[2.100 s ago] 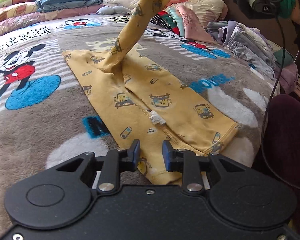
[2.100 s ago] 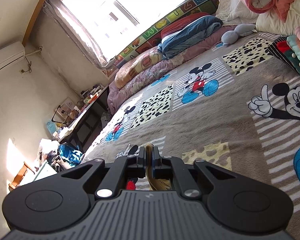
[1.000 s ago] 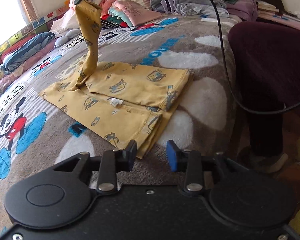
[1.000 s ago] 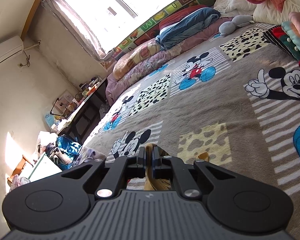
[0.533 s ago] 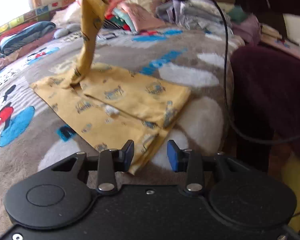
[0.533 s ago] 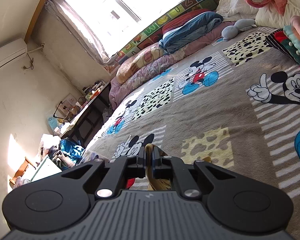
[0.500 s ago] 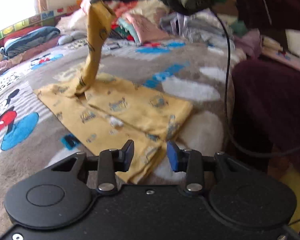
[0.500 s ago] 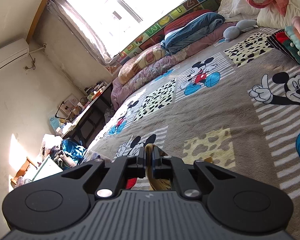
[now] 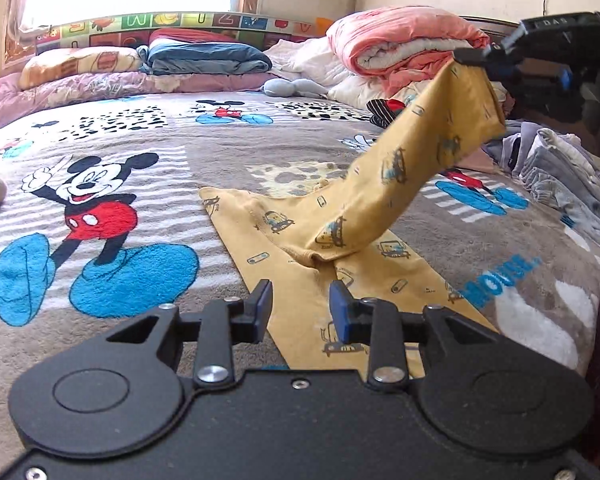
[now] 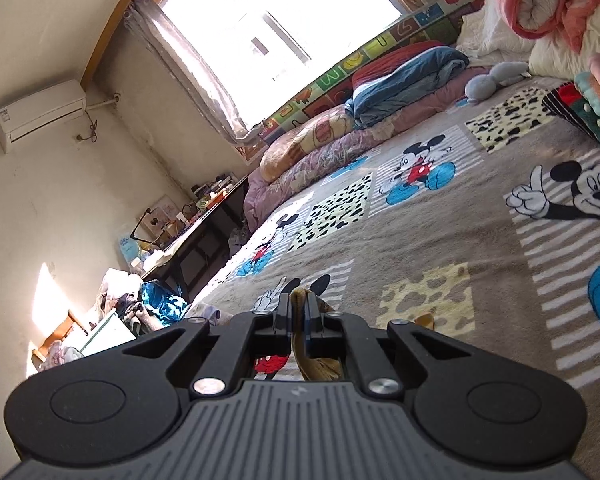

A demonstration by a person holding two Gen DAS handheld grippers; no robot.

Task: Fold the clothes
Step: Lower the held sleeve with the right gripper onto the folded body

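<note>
While the right gripper [image 10: 298, 312] clenches one lifted leg of the yellow pants [image 9: 300, 240] toward two o'clock, the rest lies on the bed [image 9: 220, 152]; the left gripper's [image 9: 300, 306] jaws are closing, gripping nothing.

The bed carried a grey plush cartoon-mouse blanket [image 9: 148, 280]. Directly on it lay yellow printed cotton trousers [image 9: 300, 280], folded grey garments [image 9: 560, 176] and rolled pink quilts [image 9: 404, 48].
</note>
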